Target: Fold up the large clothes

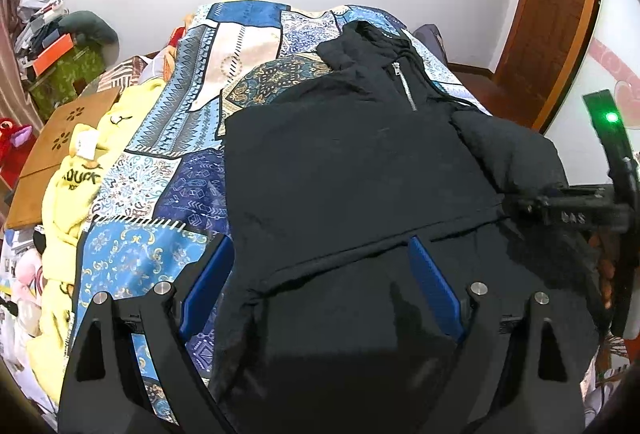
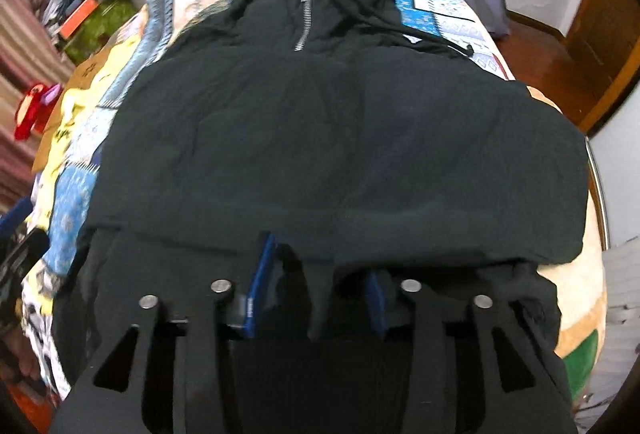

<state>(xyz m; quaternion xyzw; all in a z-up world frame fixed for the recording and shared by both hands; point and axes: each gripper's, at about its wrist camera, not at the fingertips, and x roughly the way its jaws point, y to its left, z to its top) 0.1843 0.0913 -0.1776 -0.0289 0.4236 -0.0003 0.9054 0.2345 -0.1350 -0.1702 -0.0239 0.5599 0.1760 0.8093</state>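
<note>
A black hoodie with a short metal zip lies flat on the bed, hood at the far end. My left gripper hovers open over its near left part, blue pads wide apart and holding nothing. At the hoodie's right edge, beside a bunched sleeve, the right gripper's black body comes in. In the right wrist view the hoodie fills the frame, with a broad fold across its middle. My right gripper is partly open at the near edge. A black cloth fold hangs loose between its pads.
A blue patterned quilt covers the bed. A yellow garment and a brown board lie along the left side, with a green box and clutter behind. A wooden door stands at the right.
</note>
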